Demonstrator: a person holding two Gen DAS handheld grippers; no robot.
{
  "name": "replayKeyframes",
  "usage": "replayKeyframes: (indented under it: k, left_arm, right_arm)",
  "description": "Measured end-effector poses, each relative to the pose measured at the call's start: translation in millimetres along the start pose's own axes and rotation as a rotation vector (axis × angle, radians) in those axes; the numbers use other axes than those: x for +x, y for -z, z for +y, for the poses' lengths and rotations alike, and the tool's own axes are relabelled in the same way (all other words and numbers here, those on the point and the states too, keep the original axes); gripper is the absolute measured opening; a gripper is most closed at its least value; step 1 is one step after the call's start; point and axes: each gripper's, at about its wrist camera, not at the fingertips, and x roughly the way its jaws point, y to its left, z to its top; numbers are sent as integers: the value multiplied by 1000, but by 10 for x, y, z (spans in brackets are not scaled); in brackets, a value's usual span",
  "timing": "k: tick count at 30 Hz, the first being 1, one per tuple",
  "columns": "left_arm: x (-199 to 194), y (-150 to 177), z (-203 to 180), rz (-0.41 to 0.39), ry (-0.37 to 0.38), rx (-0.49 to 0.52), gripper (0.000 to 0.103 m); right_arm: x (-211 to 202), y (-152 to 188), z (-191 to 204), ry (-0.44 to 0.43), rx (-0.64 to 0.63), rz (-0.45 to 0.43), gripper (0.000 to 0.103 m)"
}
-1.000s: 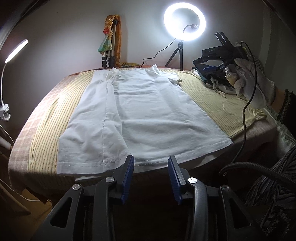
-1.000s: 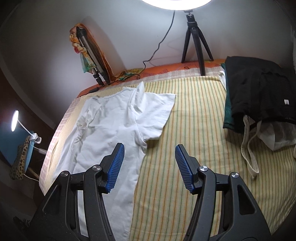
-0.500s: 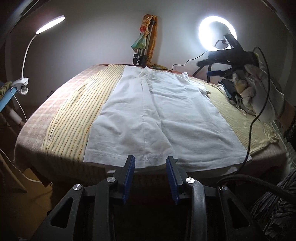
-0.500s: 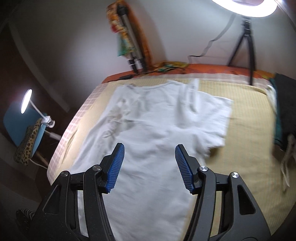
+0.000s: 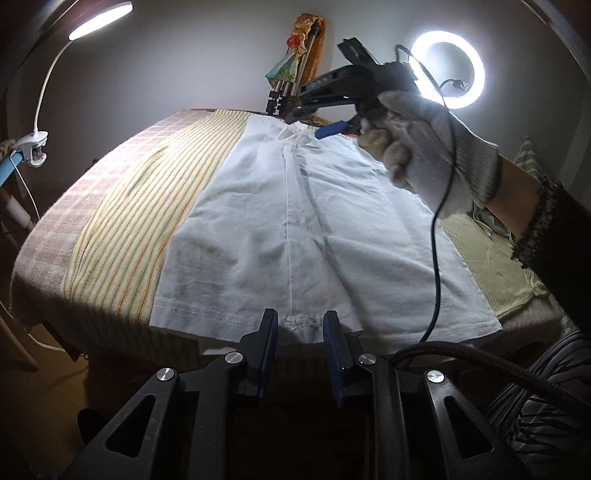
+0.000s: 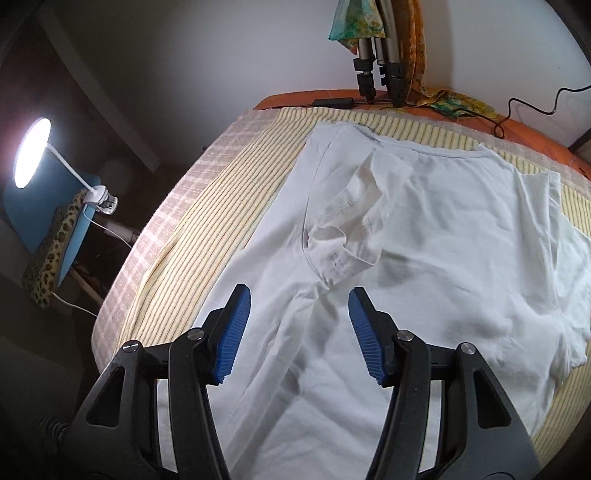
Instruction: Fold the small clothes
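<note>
Shirt: a white T-shirt (image 5: 295,236) lies spread on a yellow striped sheet (image 5: 147,206) over the bed (image 5: 55,236), its hem at the near edge and its collar at the far end.
Folded part: the shirt's left side is turned in over the body, leaving a long straight edge running from hem to collar; in the right wrist view the left sleeve (image 6: 354,210) lies crumpled on top of the chest.
Right sleeve: still spread out to the right on the sheet.
Containers: none in view.
Left tongs (image 5: 301,325): set narrowly apart, blue pads either side of the hem at the near edge of the bed; whether the pads touch the cloth cannot be told.
Right tongs (image 6: 299,317): spread wide, holding nothing, hovering above the shirt just near of the crumpled sleeve.
Right hand (image 5: 436,155): in a white glove, gripping the right tongs' handle above the far half of the shirt; a black cable hangs from it.
Lights: a ring light (image 5: 447,70) glows at the far right, a white clip lamp (image 5: 99,20) at the far left.
Far end: a folded tripod (image 6: 376,70) draped with a coloured scarf stands against the wall.
</note>
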Motion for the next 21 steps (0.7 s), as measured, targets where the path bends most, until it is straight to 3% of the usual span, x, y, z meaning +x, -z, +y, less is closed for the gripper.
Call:
replayKeyframes:
  k: [6,12,13,15,16,21]
  left_arm:
    - [125,-21,-16,25,-2,14,22]
    - [226,-50,-114,23,-55,66,12]
    - [237,-51,-124,21,-59,73,7]
    - [246,-53,-128,14,-62,78,4]
    - [237,-59,-125,10,-62,80,2]
    - [93,-85,-85,-20,-58,70,0]
  right_arm:
    - [304,-74,-27,12,4,37,46]
    - [507,-66,-17,67,-36,56,36]
    - [508,-69,-1,73,-49,55,34]
    - [513,-79,6,94,-66,50,17]
    - [520,-78,0,108,-70,48,14]
    - [480,-79,-36,94,-66,30,8]
